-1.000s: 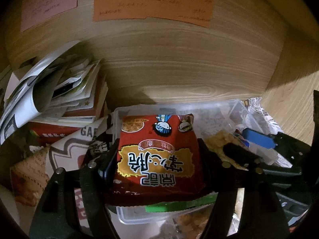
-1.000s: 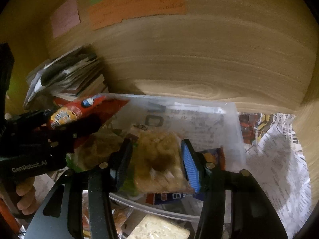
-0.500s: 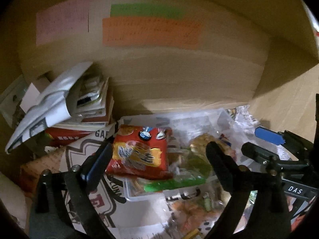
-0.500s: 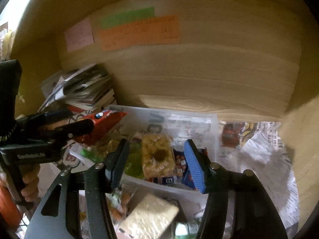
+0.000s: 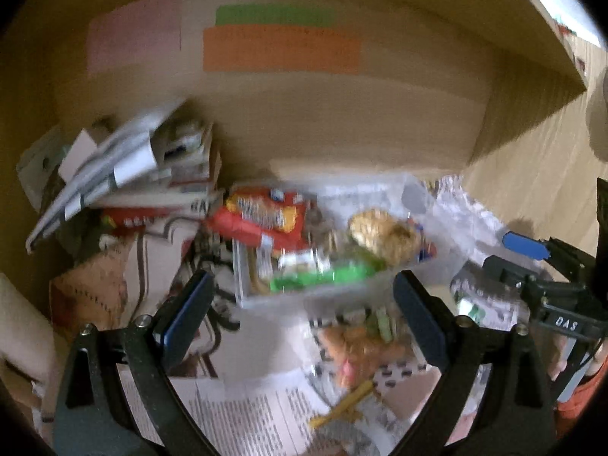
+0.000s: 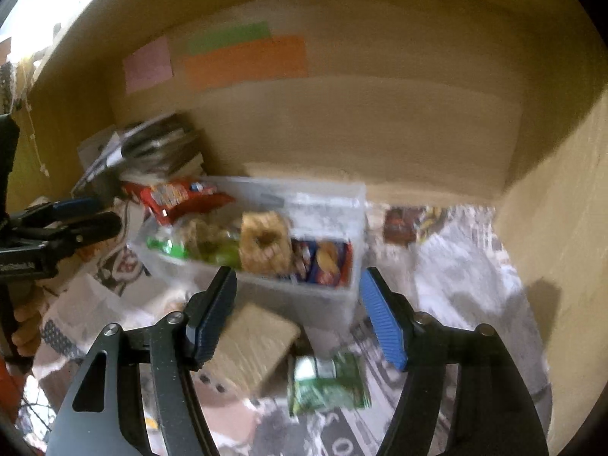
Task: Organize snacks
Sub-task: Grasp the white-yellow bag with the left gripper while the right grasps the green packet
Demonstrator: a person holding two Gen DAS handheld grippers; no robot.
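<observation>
A clear plastic bin [image 6: 342, 292] stands on newspaper against the wooden back wall and holds several snack packs. A red snack bag [image 5: 266, 214] lies on its left end, also in the right wrist view [image 6: 174, 197]. A clear pack of golden puffed snack [image 6: 264, 243] sits in its middle, also in the left wrist view [image 5: 383, 231]. My left gripper [image 5: 300, 311] is open and empty, in front of the bin. My right gripper [image 6: 298, 311] is open and empty, in front of the bin. Both views are blurred.
A tan cracker pack [image 6: 250, 345] and a green pack [image 6: 326, 383] lie on the newspaper before the bin. An orange snack pack [image 5: 361, 349] lies near the left gripper. A pile of papers and books [image 5: 129, 167] stands to the left. Wooden walls close the back and right.
Both grippers opened, letting go of the red bag and the puffed snack pack into the bin, then pulled back and up away from it.
</observation>
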